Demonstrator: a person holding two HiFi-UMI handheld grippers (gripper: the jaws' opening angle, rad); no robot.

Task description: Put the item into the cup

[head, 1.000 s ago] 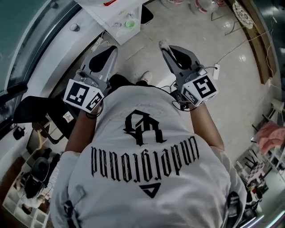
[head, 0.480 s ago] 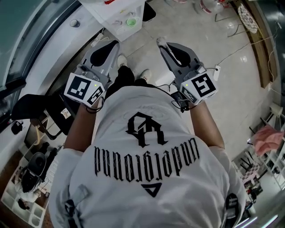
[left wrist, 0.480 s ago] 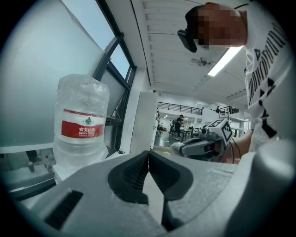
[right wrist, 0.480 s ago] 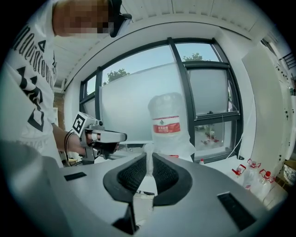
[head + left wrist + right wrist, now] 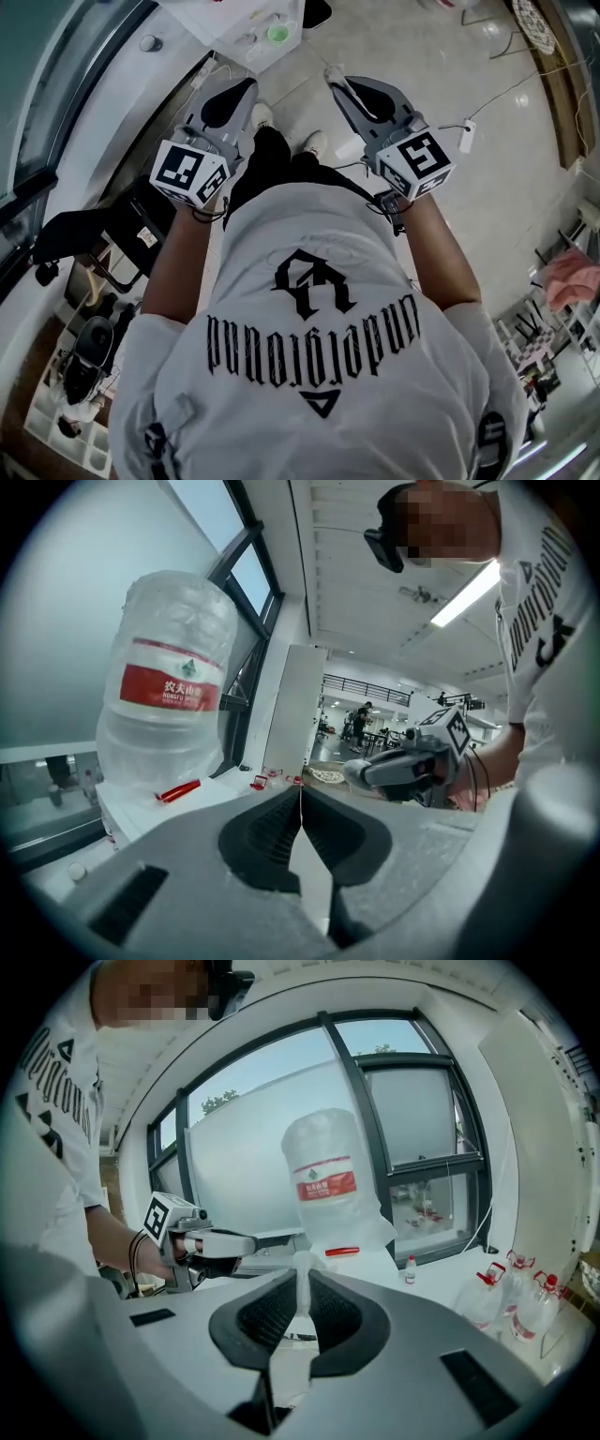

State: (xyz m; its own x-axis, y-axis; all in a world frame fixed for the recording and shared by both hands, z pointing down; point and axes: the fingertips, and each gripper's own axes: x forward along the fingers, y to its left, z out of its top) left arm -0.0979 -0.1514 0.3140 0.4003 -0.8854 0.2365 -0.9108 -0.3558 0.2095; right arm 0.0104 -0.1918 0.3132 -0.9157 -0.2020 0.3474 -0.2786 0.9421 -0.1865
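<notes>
Clamping a pale, indistinct item (image 5: 303, 1262) is the right gripper (image 5: 301, 1283); left gripper (image 5: 300, 794) fingers touch, empty.

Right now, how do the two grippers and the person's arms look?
The left gripper and right gripper are grey, with black ribbed pads; each carries a white cube with black square markers. Black cables at the right wrist. Short white T-shirt sleeves.

White short-sleeved T-shirt (image 5: 309, 234) with black gothic lettering and triangle emblem
</notes>
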